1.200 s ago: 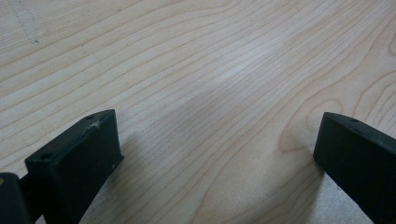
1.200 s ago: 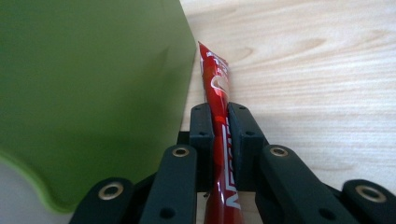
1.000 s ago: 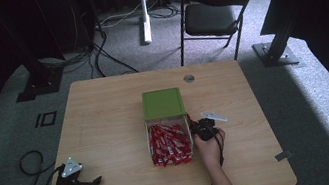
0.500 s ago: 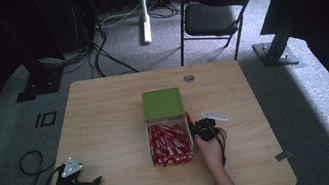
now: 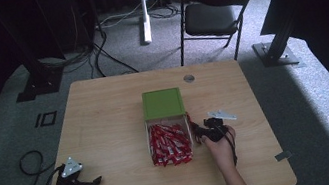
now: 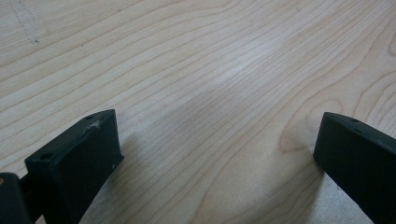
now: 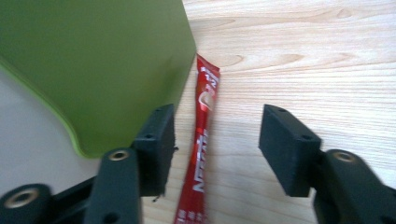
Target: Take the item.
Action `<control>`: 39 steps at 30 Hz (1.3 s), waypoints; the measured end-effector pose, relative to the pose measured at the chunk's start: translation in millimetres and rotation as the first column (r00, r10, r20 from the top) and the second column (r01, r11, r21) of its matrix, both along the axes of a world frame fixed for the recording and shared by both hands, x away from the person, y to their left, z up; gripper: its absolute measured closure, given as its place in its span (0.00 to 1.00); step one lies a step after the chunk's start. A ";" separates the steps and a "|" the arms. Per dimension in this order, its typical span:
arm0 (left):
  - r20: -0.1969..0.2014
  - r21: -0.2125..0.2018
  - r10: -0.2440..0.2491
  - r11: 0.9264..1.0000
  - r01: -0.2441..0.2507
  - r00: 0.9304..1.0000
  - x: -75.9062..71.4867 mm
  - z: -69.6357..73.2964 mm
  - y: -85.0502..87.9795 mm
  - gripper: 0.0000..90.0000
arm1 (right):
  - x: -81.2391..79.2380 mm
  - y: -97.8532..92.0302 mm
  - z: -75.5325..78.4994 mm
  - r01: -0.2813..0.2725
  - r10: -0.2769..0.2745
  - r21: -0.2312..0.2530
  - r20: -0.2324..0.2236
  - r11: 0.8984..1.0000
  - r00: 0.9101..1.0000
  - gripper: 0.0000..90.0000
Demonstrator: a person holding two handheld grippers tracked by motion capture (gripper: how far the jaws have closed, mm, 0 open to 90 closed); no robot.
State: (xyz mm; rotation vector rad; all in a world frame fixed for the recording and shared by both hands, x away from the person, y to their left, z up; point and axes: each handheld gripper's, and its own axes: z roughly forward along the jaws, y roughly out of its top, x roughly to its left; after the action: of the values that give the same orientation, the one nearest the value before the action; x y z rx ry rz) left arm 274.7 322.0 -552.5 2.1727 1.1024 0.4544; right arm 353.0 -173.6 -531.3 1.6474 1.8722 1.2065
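Right gripper, jaws apart, straddles a red sachet beside the green box; left gripper rests jaws-apart on bare counter.

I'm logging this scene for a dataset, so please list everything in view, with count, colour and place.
Table: one, light wood, centre.
Box: one, green lid over a clear tray, mid-table.
Sachets: many, red, piled in the tray.
Loose sachet: one, red, on the table beside the box, between the right claw's open jaws.
Chair: one, black, beyond the table.
Cables: several, black, on the floor.
Left claw: black, open, over bare wood at the near left.
Right claw: black, open, right of the box.
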 end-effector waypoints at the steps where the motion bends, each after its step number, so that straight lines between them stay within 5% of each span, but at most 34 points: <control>1: 0.000 0.000 0.000 1.000 0.000 1.000 0.0 0.0 0.0 0.02 | -0.9 -2.4 0.2 -0.004 0.004 -0.008 0.005 1.000 1.000 0.48; 18: 0.000 -0.001 0.000 1.000 0.000 1.000 0.0 0.0 0.0 0.02 | -11.8 -38.1 3.8 -0.012 0.015 -0.047 0.056 0.999 0.998 0.23; 28: 0.000 0.000 0.000 1.000 0.000 1.000 0.0 0.0 0.0 0.02 | -22.5 -69.0 -5.3 0.010 -0.013 -0.082 -0.028 0.997 1.000 0.21; 39: 0.000 0.000 0.000 1.000 0.000 1.000 0.0 0.0 0.0 0.02 | -32.7 -92.2 -10.5 0.022 -0.029 -0.162 -0.039 0.987 0.999 0.21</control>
State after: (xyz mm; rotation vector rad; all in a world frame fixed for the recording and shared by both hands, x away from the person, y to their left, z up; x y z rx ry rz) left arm 274.8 322.0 -552.5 2.1726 1.1023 0.4544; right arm 320.4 -265.8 -541.9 1.6148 1.9134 0.9895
